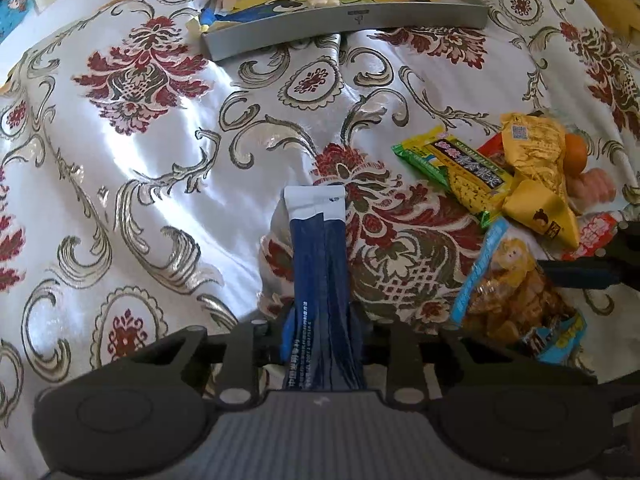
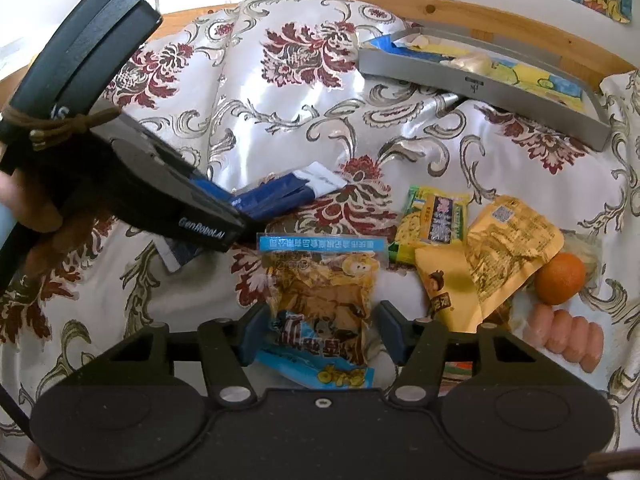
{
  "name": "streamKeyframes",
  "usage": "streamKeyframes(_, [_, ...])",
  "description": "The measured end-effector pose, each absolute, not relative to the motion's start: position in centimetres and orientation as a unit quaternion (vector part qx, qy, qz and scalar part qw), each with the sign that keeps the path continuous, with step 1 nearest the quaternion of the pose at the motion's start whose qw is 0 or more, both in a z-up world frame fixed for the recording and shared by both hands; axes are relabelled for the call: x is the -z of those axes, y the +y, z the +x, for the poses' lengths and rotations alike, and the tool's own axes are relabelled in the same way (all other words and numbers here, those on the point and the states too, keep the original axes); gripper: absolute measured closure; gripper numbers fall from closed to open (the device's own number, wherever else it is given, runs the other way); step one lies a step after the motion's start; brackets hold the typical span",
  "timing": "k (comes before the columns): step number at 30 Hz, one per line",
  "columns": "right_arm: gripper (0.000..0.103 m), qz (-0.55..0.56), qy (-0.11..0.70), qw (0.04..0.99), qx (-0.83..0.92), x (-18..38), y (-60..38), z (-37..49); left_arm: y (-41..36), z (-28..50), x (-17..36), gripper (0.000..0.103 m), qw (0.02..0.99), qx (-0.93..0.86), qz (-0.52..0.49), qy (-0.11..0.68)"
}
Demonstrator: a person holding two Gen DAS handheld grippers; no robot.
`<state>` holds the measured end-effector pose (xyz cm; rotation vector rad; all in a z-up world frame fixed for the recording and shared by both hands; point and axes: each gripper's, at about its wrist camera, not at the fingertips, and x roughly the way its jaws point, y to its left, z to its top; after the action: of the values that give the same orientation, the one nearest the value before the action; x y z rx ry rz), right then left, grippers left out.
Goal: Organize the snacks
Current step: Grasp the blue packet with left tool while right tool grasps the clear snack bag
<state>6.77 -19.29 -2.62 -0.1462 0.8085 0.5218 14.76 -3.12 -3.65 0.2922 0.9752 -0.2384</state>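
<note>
Snack pile (image 1: 520, 184) hides a red packet (image 1: 490, 148); print unreadable.

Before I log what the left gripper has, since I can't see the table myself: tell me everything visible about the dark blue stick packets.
The dark blue stick packets are long, narrow, glossy foil-like sachets with white ends and small white print. Several are bunched side by side, clamped between the left gripper's fingers and pointing away from it toward the grey tray. They are creased lengthwise and sit over the floral satin cloth; whether they touch it is unclear.
</note>
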Motion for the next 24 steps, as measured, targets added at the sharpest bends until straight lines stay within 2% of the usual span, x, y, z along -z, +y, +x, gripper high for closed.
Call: streamKeyframes(24, [0.044,-0.047,0.315,0.921,-0.224,-1.3,-22.2,6.6,-5.3,12.9,-0.4,0.077,0.900,0.115,0.058,0.416])
